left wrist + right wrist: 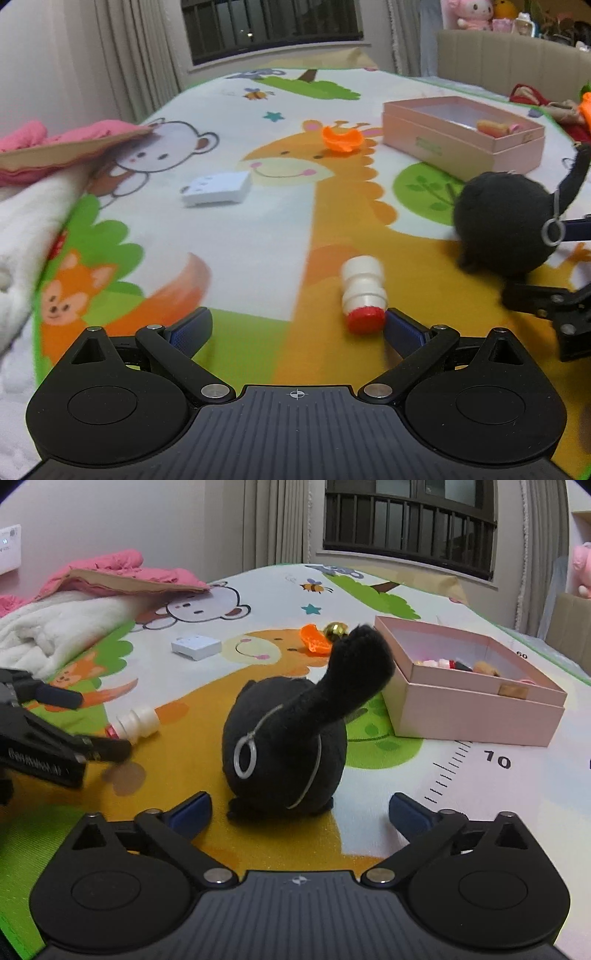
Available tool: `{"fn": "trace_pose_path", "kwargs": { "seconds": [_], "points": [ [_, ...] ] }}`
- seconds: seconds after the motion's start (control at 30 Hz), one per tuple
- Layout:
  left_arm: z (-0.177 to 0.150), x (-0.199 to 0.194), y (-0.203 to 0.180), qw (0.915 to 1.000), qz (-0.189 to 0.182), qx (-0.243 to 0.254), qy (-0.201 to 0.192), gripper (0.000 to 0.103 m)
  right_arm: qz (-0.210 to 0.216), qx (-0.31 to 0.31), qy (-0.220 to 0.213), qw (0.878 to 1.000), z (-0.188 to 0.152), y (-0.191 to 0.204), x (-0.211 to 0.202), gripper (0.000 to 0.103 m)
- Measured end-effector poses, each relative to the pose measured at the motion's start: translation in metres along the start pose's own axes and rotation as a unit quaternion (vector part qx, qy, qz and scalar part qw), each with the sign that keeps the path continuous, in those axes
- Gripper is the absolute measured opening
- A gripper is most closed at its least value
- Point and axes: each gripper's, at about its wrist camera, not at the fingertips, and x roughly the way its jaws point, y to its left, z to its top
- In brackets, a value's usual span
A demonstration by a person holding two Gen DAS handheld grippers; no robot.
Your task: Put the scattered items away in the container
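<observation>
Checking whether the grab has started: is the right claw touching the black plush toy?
Apart. The right wrist view shows the right claw wide open, bare mat between each finger and the black plush toy.

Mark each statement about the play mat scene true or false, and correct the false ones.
1. The black plush lies inside the pink box. False: it sits on the mat, beside the box.
2. The right gripper has its jaws open. True.
3. The small bottle has a red cap. True.
4. The bottle stands upright. False: it lies on its side.
5. The pink box is empty. False: small items lie in it.
</observation>
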Motion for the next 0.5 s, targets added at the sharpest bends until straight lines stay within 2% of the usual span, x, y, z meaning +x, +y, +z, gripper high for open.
{"fn": "trace_pose_path", "kwargs": {
  "seconds": [0.17,0.23,0.3,0.4,0.5],
  "points": [
    [0.003,0.005,0.02,0.9983,0.058,-0.008,0.002,0.101,-0.002,0.0,0.003,1.0,-0.001,0.001,0.001,0.103],
    [0.004,0.005,0.027,0.9982,0.057,-0.02,0.004,0.101,-0.004,-0.001,0.004,1.0,-0.001,0.002,0.001,0.103],
    [0.004,0.003,0.033,0.9988,0.031,-0.038,0.002,0.101,-0.003,0.0,0.004,1.0,0.0,0.001,0.001,0.103],
    [0.004,-0.002,0.032,0.9975,-0.039,-0.057,-0.01,0.101,-0.001,0.004,0.007,1.0,0.0,-0.001,0.002,0.103],
    [0.004,-0.002,0.02,0.9965,-0.073,-0.036,-0.015,0.101,-0.001,0.005,0.007,1.0,-0.001,0.0,0.003,0.103]
  ]
}}
